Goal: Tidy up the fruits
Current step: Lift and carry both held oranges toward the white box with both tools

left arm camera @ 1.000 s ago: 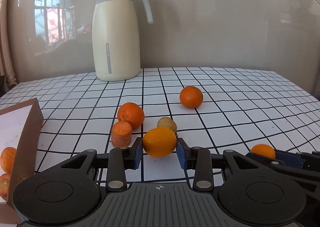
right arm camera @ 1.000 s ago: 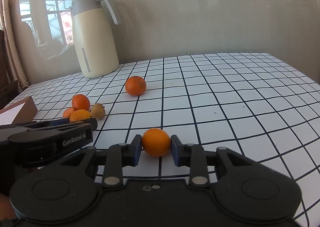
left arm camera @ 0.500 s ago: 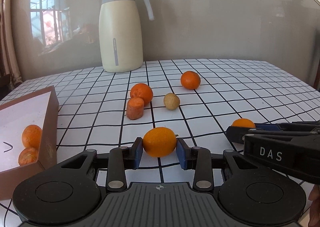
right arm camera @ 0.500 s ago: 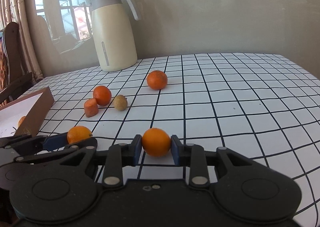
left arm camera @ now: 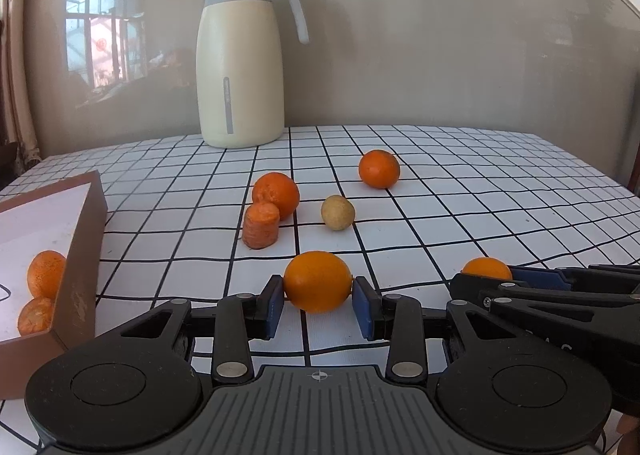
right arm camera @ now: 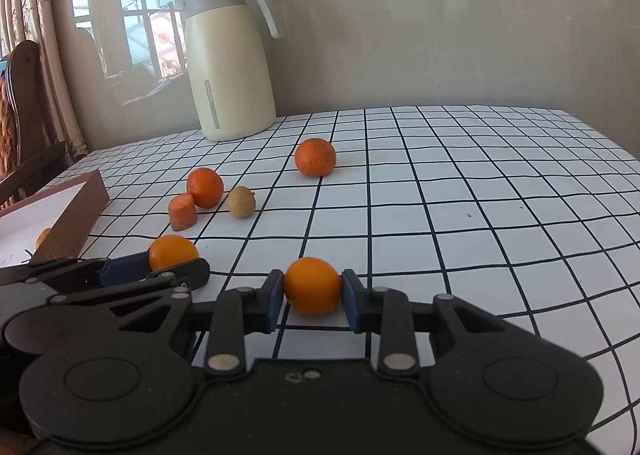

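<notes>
Brown box (left arm camera: 78, 251), white interior: two oranges (left arm camera: 45, 273) inside. Left gripper (left arm camera: 318, 297): clamped on one orange (left arm camera: 318, 281). Right gripper (right arm camera: 313, 295): clamped on another orange (right arm camera: 313, 285). Both above checked tablecloth (right arm camera: 480, 215).

A home: checked tablecloth (left arm camera: 480, 191), thermos jug (left arm camera: 240, 71), curtains (right arm camera: 28, 15), reflected window (right arm camera: 152, 27).

Bright daylight, sharp pictures. Window glare on shiny far wall (left arm camera: 440, 55). Soft small shadows. Edges bend, corners dark.
</notes>
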Demonstrator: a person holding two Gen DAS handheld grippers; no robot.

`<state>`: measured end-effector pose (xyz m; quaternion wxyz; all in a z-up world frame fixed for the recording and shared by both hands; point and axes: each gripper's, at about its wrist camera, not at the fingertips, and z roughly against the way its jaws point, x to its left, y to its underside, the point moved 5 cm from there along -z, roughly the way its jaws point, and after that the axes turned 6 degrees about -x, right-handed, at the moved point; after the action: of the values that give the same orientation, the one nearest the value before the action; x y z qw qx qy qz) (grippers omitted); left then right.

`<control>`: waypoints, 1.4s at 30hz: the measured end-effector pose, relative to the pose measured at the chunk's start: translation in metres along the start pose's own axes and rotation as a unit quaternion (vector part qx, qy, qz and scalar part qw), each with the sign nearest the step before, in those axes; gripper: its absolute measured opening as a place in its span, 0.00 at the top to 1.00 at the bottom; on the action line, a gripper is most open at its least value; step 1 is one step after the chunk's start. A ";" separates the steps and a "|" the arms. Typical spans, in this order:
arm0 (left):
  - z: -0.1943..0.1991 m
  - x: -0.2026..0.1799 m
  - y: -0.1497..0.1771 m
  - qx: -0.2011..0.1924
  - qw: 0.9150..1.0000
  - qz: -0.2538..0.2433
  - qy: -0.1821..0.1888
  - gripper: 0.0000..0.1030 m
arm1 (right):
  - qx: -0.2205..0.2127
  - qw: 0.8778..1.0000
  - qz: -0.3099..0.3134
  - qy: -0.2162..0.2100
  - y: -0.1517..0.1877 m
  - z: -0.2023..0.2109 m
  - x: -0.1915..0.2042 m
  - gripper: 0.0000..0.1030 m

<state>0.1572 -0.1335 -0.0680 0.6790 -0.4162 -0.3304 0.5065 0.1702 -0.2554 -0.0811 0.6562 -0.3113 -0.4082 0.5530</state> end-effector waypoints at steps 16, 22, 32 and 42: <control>-0.008 0.006 -0.010 -0.007 1.000 0.017 -0.019 0.37 | 0.000 1.000 -0.009 0.000 -0.001 -0.001 -0.003 0.78; -0.026 0.009 -0.022 -0.001 0.999 0.044 -0.004 0.37 | -0.002 1.000 -0.001 0.004 0.000 -0.002 -0.001 0.78; -0.035 -0.001 -0.021 0.011 1.000 0.022 -0.007 0.64 | -0.002 1.000 -0.002 0.003 -0.001 -0.003 -0.001 0.78; -0.003 0.009 -0.012 -0.011 1.000 0.001 -0.018 0.64 | -0.008 1.000 0.004 -0.004 -0.004 0.005 0.003 0.78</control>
<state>0.1676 -0.1270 -0.0582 0.6675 -0.4149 -0.3481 0.5110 0.1681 -0.2532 -0.0749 0.6498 -0.3163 -0.4139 0.5535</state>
